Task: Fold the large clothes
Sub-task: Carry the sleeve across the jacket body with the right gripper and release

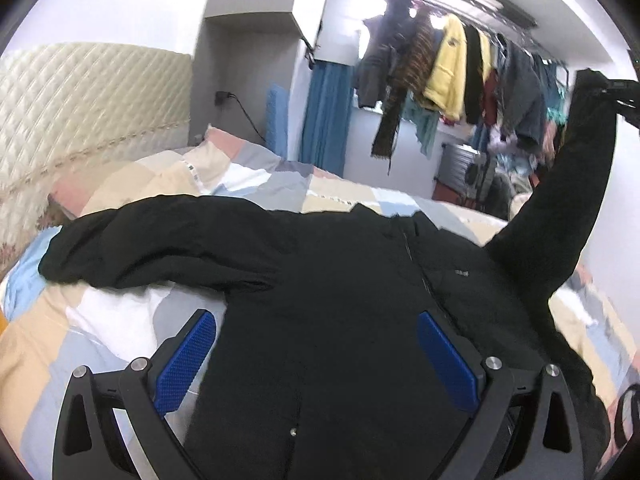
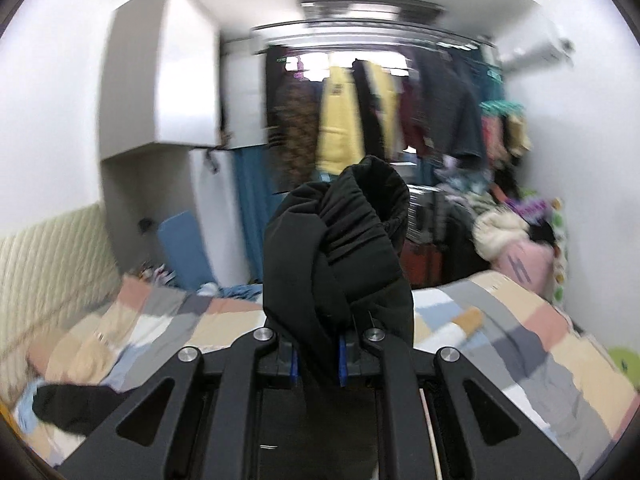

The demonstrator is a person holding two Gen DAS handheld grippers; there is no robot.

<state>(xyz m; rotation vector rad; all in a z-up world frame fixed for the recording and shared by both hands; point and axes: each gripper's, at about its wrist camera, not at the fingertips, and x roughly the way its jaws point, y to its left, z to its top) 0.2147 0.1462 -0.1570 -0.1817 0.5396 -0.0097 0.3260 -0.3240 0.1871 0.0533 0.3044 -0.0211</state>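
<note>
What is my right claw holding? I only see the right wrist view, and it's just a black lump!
Observer: It's the end of one sleeve of a black jacket. The left wrist view shows that sleeve lifted up off the bed while the jacket body lies flat.
Operator: Where's the other sleeve?
Observer: The other sleeve lies stretched out across the patchwork quilt, toward the headboard.
Operator: Is my left claw grabbing anything?
Observer: No. The left claw is open, its blue pads spread wide above the jacket's lower front.
Operator: And my right one?
Observer: The right claw is shut on the sleeve.
</note>
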